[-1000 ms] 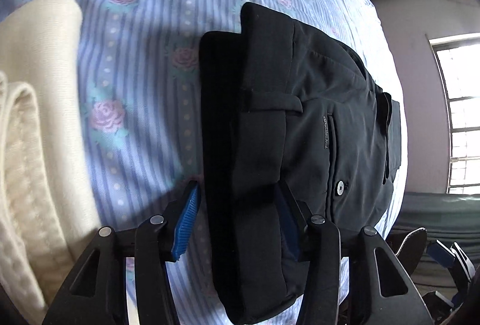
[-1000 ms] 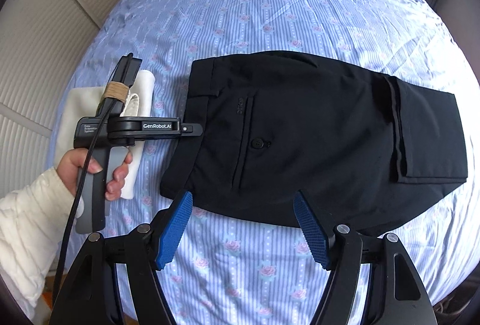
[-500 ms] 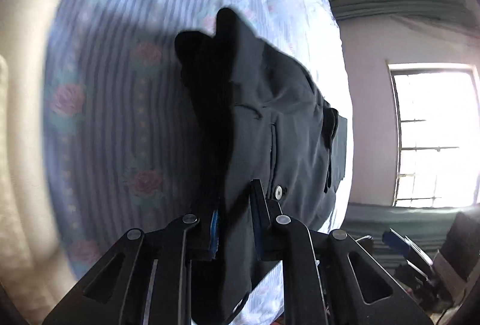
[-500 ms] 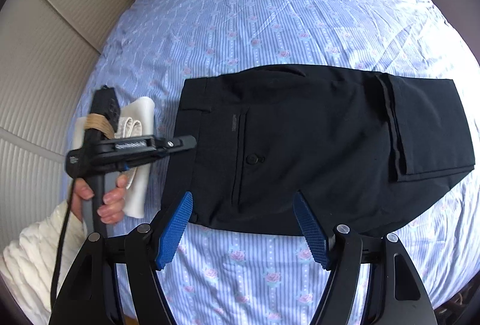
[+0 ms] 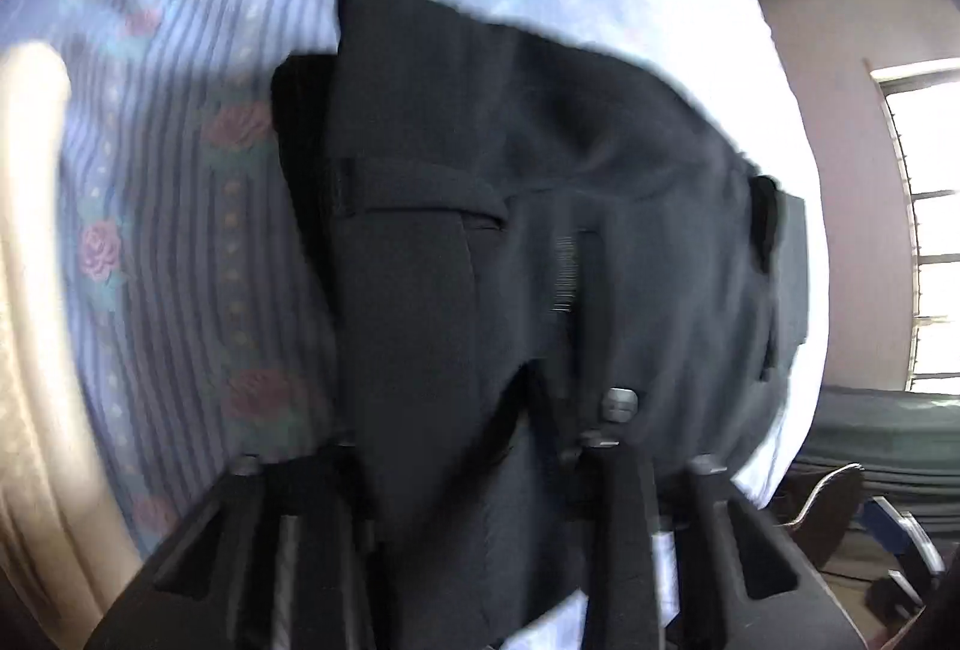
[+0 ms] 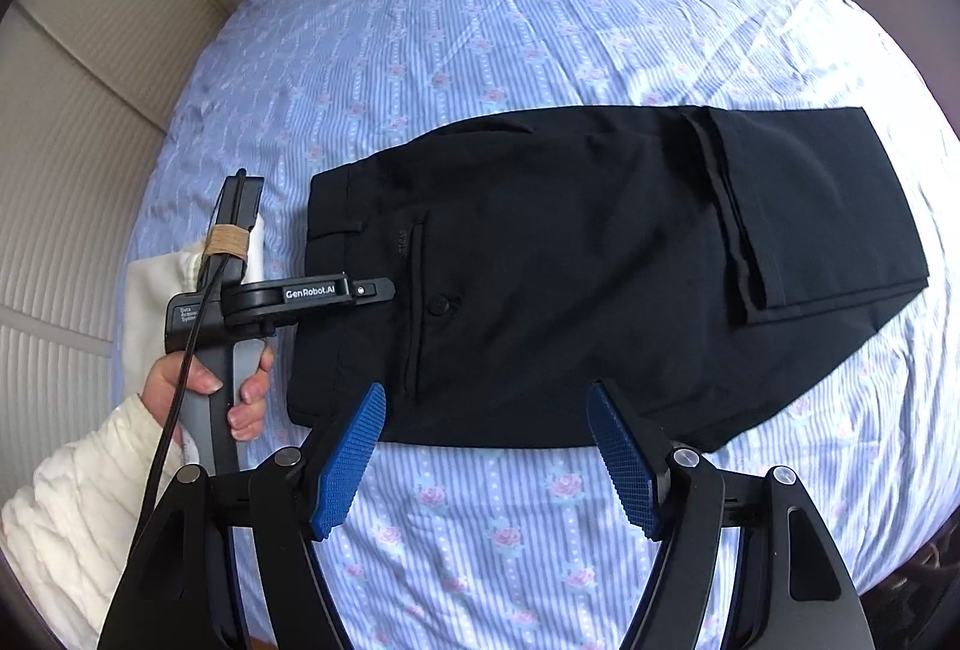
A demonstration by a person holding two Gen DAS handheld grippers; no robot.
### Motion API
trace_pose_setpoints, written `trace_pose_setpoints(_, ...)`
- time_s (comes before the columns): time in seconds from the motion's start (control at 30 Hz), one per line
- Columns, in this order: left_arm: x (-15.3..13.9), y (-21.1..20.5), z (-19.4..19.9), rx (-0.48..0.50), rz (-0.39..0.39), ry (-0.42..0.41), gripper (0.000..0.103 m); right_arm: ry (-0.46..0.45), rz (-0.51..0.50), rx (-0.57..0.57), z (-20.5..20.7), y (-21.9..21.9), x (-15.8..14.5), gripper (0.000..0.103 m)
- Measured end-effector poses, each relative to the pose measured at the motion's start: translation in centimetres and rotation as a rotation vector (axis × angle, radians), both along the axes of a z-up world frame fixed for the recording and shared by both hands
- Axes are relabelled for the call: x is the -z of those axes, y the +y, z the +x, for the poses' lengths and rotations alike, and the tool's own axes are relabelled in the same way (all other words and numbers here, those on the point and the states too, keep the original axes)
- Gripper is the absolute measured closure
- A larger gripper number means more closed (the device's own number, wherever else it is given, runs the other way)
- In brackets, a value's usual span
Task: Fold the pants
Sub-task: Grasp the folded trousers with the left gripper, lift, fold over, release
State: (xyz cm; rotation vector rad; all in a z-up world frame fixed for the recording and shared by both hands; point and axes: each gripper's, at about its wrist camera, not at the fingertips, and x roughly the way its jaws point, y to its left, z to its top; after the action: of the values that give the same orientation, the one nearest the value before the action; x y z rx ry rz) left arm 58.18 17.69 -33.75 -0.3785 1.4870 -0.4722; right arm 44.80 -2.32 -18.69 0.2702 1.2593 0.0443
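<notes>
Black pants (image 6: 570,266) on floral sheet (image 6: 510,20) | left gripper (image 5: 468,446) jaws apparently pinching waistband | right gripper (image 6: 486,461) jaws spread | cream towel (image 6: 150,308) beside

Black pants (image 6: 570,278) on a blue-striped, pink-rose sheet (image 6: 480,20); blue tool pads (image 6: 351,458).

Pants: one pair of black pants (image 6: 576,266), folded, on the bed (image 6: 540,20) near its front edge.
Back-pocket buttons: one (image 6: 441,303) on the pants.
Belt loops: one (image 6: 333,231) clearly seen at the waistband.
Cream folded cloths: one (image 6: 150,302) at the bed's left edge.
Grippers: two, the left gripper (image 6: 384,288) and the right gripper (image 6: 486,461).
Blue-padded fingers: two (image 6: 351,461) on the right gripper.
Hands: one (image 6: 210,392).
Windows: one (image 5: 924,224).
</notes>
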Motion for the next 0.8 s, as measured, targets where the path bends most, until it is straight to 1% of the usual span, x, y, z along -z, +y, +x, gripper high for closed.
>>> trace_pose_setpoints(0.07, -2.9, 0.7, -0.4, -0.028, -0.104, -0.029, 0.084, -0.012, 0.012, 0.010, -0.8, -0.9, -0.4, 0.032)
trace_pose_setpoints(0.1, -4.8, 0.8, -0.7, -0.039, -0.149, -0.056, 0.084, -0.023, 0.013, 0.021, -1.4, -1.6, -0.8, 0.032)
trace_pose_setpoints(0.2, -11.0, 0.4, -1.7, -0.088, -0.253, -0.152, 0.085, -0.057, 0.036, 0.064, -3.0, -3.8, -2.4, 0.032)
trace_pose_setpoints(0.23, -12.8, 0.0, -2.1, -0.097, -0.268, -0.183, 0.085, -0.071, 0.048, 0.080, -3.6, -4.6, -3.0, 0.032)
trace_pose_setpoints(0.3, -15.4, -1.1, -2.5, -0.105, -0.265, -0.233, 0.085, -0.108, 0.060, 0.107, -4.6, -6.1, -4.4, 0.032)
trace_pose_setpoints(0.37, -17.3, -3.1, -2.6, -0.083, -0.207, -0.266, 0.085, -0.149, 0.064, 0.117, -5.5, -7.2, -5.7, 0.032)
trace_pose_setpoints(0.43, -18.5, -5.3, -2.5, -0.058, -0.146, -0.260, 0.085, -0.184, 0.065, 0.113, -6.3, -8.5, -6.9, 0.032)
trace_pose_setpoints(0.6, -21.3, -10.8, -3.1, -0.064, -0.015, -0.270, 0.084, -0.255, 0.056, 0.129, -8.0, -12.5, -9.2, 0.032)
trace_pose_setpoints(0.67, -22.6, -12.6, -3.5, -0.067, 0.030, -0.290, 0.084, -0.274, 0.062, 0.136, -8.4, -14.9, -9.7, 0.032)
trace_pose_setpoints(0.73, -23.7, -15.2, -4.0, -0.074, 0.083, -0.303, 0.084, -0.293, 0.070, 0.137, -8.7, -17.8, -10.2, 0.032)
trace_pose_setpoints(0.8, -24.6, -17.3, -4.3, -0.078, 0.117, -0.317, 0.084, -0.305, 0.074, 0.131, -8.7, -20.3, -10.4, 0.032)
